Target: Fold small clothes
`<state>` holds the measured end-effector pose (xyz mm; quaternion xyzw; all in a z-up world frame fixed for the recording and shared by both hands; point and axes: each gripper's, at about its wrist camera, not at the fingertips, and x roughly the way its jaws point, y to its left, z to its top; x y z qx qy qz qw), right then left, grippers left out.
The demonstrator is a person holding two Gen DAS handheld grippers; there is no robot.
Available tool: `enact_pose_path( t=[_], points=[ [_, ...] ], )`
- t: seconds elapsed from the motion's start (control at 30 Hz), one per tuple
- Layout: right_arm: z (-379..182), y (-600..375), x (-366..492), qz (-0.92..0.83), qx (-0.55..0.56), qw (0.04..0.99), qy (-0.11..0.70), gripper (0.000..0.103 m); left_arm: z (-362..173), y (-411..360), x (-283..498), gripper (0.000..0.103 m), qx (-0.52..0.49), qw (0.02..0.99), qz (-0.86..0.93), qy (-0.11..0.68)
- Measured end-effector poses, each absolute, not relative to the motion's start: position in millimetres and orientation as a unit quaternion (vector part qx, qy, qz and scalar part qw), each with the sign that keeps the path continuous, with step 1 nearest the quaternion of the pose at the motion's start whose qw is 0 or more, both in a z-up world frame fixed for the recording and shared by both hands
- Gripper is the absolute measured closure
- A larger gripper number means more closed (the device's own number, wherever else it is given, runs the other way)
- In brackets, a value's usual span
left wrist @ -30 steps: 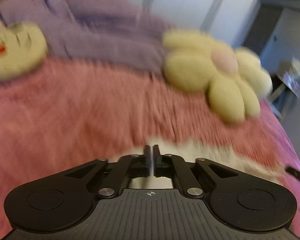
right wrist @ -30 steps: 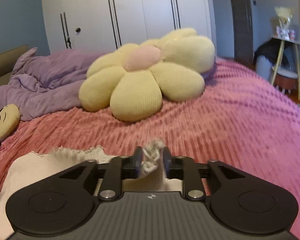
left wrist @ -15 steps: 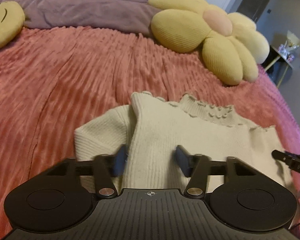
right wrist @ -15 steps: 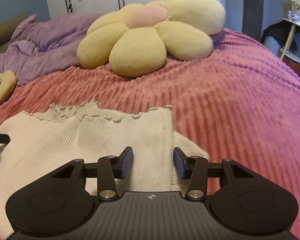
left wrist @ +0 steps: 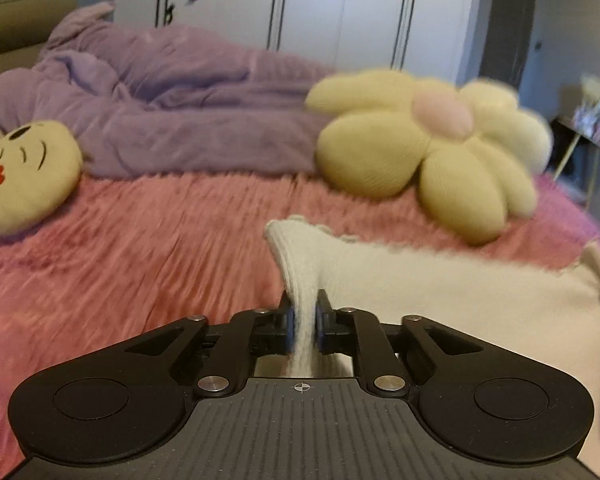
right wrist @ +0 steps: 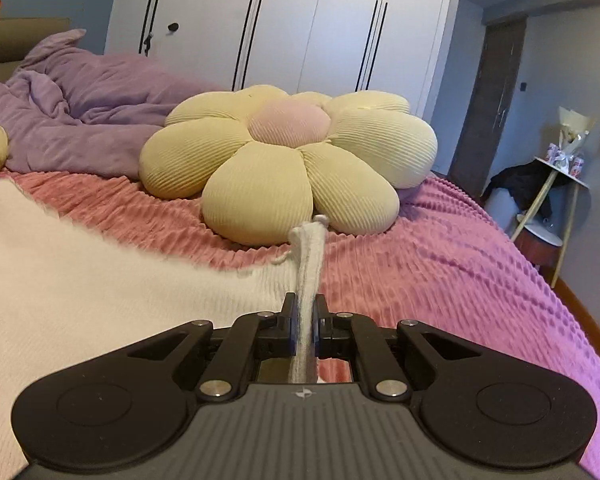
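A cream knit sweater (left wrist: 440,300) lies spread on the pink bedspread (left wrist: 140,260). My left gripper (left wrist: 305,308) has a raised fold of the sweater's left edge between its pads, and its jaws are closing on it; the pads press the fabric. In the right wrist view the sweater (right wrist: 100,280) stretches off to the left. My right gripper (right wrist: 305,308) is shut on a thin fold of its right edge, whose frilled tip pokes out past the fingers. The sweater's near part is hidden under both gripper bodies.
A yellow flower pillow (right wrist: 284,160) lies just beyond the sweater. A crumpled purple blanket (left wrist: 172,100) and a yellow face pillow (left wrist: 24,176) lie at the back left. White wardrobe doors (right wrist: 280,28) stand behind the bed, and a small side table (right wrist: 560,168) stands right of it.
Half a second ago both grippers hung open over the flat sweater. Now each has closed on a pinched fold of its edge, and both views have tipped up toward the pillows.
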<state>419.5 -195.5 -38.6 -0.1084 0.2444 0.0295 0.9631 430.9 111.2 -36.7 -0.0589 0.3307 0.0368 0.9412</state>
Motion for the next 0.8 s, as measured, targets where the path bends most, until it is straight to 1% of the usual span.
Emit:
enact_pose_path(
  t=[0.1, 0.17, 0.2, 0.23, 0.27, 0.33, 0.43, 0.5, 0.6, 0.63, 0.67, 0.7, 0.77, 0.8],
  points=[
    [-43, -196, 421, 0.025, -0.115, 0.956, 0.269, 0.094, -43, 117, 421, 0.087, -0.068, 0.932, 0.045, 0.352],
    [-40, -200, 405, 0.040, -0.104, 0.957, 0.268, 0.086, -47, 124, 396, 0.082, -0.091, 0.928, 0.015, 0.361],
    [-38, -203, 394, 0.051, -0.090, 0.958, 0.268, 0.079, -51, 126, 382, 0.080, -0.098, 0.926, 0.007, 0.365],
    [-37, -209, 379, 0.061, -0.070, 0.959, 0.269, 0.071, -55, 127, 368, 0.073, -0.100, 0.923, 0.003, 0.373],
    [-39, -213, 363, 0.070, -0.054, 0.957, 0.275, 0.069, -60, 128, 355, 0.070, -0.100, 0.919, -0.003, 0.381],
    [-45, -221, 332, 0.087, -0.025, 0.953, 0.289, 0.068, -69, 126, 329, 0.066, -0.092, 0.915, -0.017, 0.392],
    [-61, -231, 293, 0.087, 0.008, 0.943, 0.320, 0.068, -74, 120, 301, 0.062, -0.075, 0.918, -0.016, 0.389],
    [-70, -235, 277, 0.083, 0.026, 0.939, 0.334, 0.068, -73, 121, 295, 0.061, -0.086, 0.918, -0.014, 0.387],
    [-77, -239, 272, 0.080, 0.047, 0.932, 0.352, 0.072, -70, 129, 295, 0.064, -0.116, 0.912, -0.006, 0.393],
    [-77, -240, 272, 0.079, 0.052, 0.932, 0.351, 0.077, -70, 132, 295, 0.065, -0.133, 0.908, -0.008, 0.397],
    [-78, -241, 273, 0.083, 0.062, 0.929, 0.354, 0.080, -69, 135, 295, 0.068, -0.149, 0.904, -0.009, 0.400],
    [-79, -241, 275, 0.087, 0.071, 0.926, 0.360, 0.088, -69, 137, 295, 0.071, -0.162, 0.901, -0.010, 0.402],
    [-81, -239, 277, 0.090, 0.068, 0.923, 0.368, 0.092, -72, 140, 297, 0.088, -0.179, 0.892, -0.016, 0.414],
    [-81, -236, 277, 0.087, 0.055, 0.924, 0.368, 0.094, -74, 141, 299, 0.091, -0.180, 0.887, -0.006, 0.425]
  ],
)
